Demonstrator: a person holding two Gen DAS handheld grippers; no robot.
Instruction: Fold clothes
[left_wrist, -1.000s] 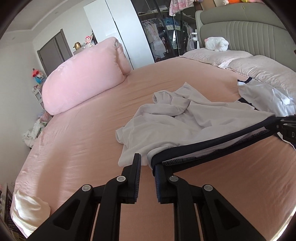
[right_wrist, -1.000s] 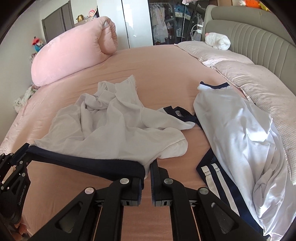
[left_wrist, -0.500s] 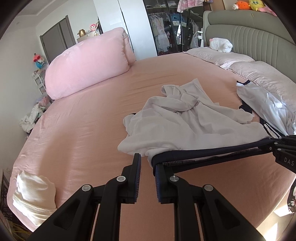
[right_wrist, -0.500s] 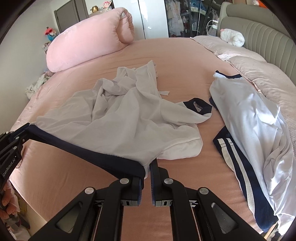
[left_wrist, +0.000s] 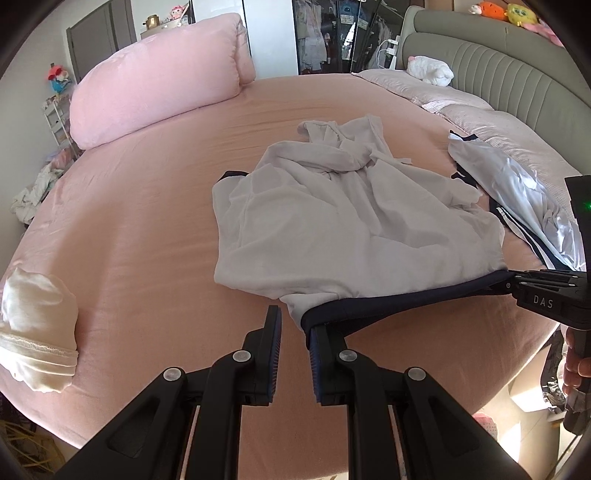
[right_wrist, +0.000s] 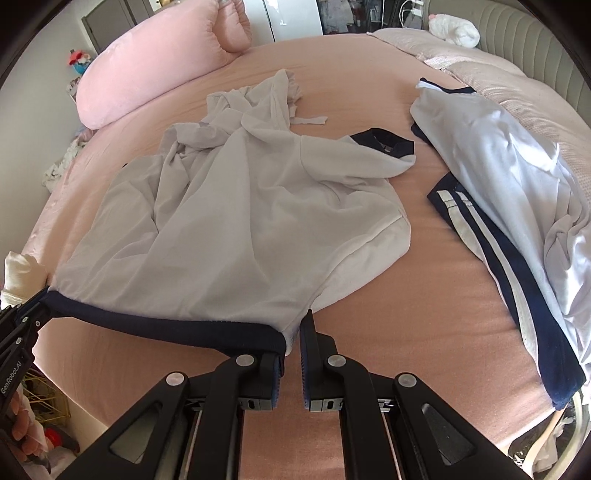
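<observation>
A white shirt (left_wrist: 351, 229) (right_wrist: 240, 221) with a navy hem (left_wrist: 406, 299) (right_wrist: 166, 325) lies crumpled on the pink bed sheet (left_wrist: 129, 221). The hem is stretched taut between both grippers near the bed's front edge. My left gripper (left_wrist: 294, 317) is shut on the hem's left corner and shows at the far left of the right wrist view (right_wrist: 33, 306). My right gripper (right_wrist: 293, 321) is shut on the hem's other corner and appears at the right of the left wrist view (left_wrist: 517, 284). The collar and sleeves are bunched at the far end.
A second white garment with navy stripes (right_wrist: 517, 177) lies to the right, beside pink pillows. A big pink bolster (left_wrist: 159, 74) sits at the back left, and a rolled white cloth (left_wrist: 33, 332) at the bed's left edge. A grey headboard (left_wrist: 498, 74) stands behind. A hand (left_wrist: 576, 365) holds the right gripper.
Both grippers have pulled back toward the bed's front edge with the hem held. The shirt has slid toward me and spread flatter, with more of the bed in view.
</observation>
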